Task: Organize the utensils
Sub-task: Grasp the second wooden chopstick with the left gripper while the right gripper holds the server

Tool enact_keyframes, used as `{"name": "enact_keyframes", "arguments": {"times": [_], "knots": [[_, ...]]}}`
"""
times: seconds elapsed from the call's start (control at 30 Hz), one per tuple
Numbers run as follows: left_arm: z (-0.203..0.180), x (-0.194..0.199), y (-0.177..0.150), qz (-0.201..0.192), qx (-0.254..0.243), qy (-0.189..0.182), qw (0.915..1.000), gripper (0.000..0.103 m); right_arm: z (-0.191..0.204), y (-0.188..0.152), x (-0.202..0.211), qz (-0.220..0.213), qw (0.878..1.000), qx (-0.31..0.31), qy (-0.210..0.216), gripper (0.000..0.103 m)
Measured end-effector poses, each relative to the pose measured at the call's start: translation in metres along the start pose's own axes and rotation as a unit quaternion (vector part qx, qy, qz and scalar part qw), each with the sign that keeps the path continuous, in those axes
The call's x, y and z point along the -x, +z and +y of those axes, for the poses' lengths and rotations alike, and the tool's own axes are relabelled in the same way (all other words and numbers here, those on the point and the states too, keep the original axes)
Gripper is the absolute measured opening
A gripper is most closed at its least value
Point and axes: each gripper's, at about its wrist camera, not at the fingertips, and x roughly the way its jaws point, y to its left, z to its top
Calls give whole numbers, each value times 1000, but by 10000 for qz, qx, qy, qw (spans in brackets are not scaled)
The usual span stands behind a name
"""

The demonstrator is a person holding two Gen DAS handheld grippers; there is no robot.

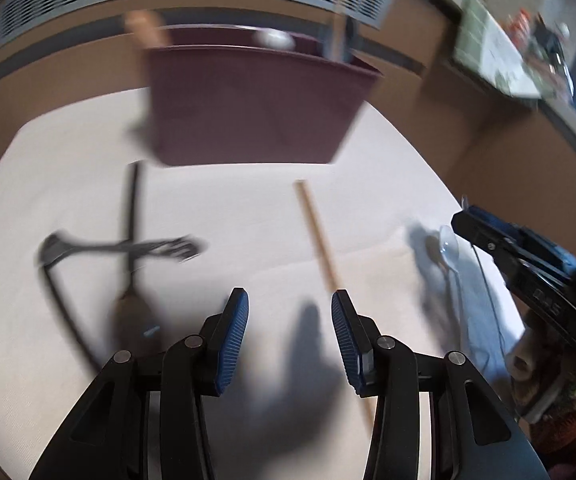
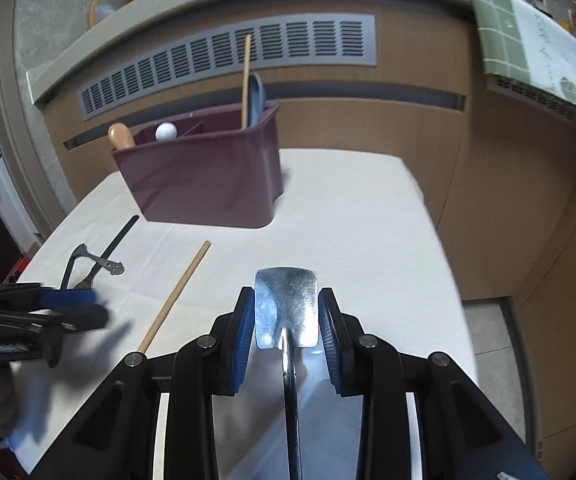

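Stretching out beneath both of my tools, the white-covered tabletop (image 2: 368, 220) is carrying everything. At its far side the maroon utensil caddy (image 2: 207, 176) is standing upright, with a wooden handle (image 2: 121, 136), a white round-ended piece (image 2: 166, 131), a thin wooden stick (image 2: 245, 80) and a grey utensil (image 2: 256, 98) poking out of its top. Near the middle of the cloth a loose wooden chopstick (image 2: 175, 296) is lying apart from the caddy. Off to the left, a few dark utensils (image 1: 127, 246) are lying crossed over one another, too blurred to name. I am holding my right tool (image 2: 286, 320) with its pads closed against the sides of a flat metal spatula head (image 2: 288, 300), the handle running back between the fingers. My left tool (image 1: 290, 332) is standing open with nothing between its pads, above the cloth beside the chopstick.
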Motion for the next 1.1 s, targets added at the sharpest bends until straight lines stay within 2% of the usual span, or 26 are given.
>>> {"name": "enact_keyframes", "arguments": {"times": [0.07, 0.13, 0.27, 0.53, 0.7, 1.1], "knots": [[-16, -14, 8, 73, -152, 66, 9998, 38, -4, -1, 5, -71, 10000, -37, -14, 29], [-22, -24, 13, 118, -206, 372, 9990, 28, -8, -3, 9, -147, 9998, -93, -23, 29], [-26, -33, 22, 165, -240, 606, 9977, 25, -11, -6, 13, -250, 9996, -136, -19, 29], [-32, -40, 35, 301, -268, 490, 9980, 21, -11, -9, 11, -244, 9995, -186, 44, 29], [-31, -46, 38, 280, -297, 432, 9982, 12, -12, -9, 11, -215, 9996, -193, 26, 29], [-16, -6, 2, 411, -253, 211, 9986, 10, 0, -2, 17, -284, 9994, -139, 167, 29]]}}
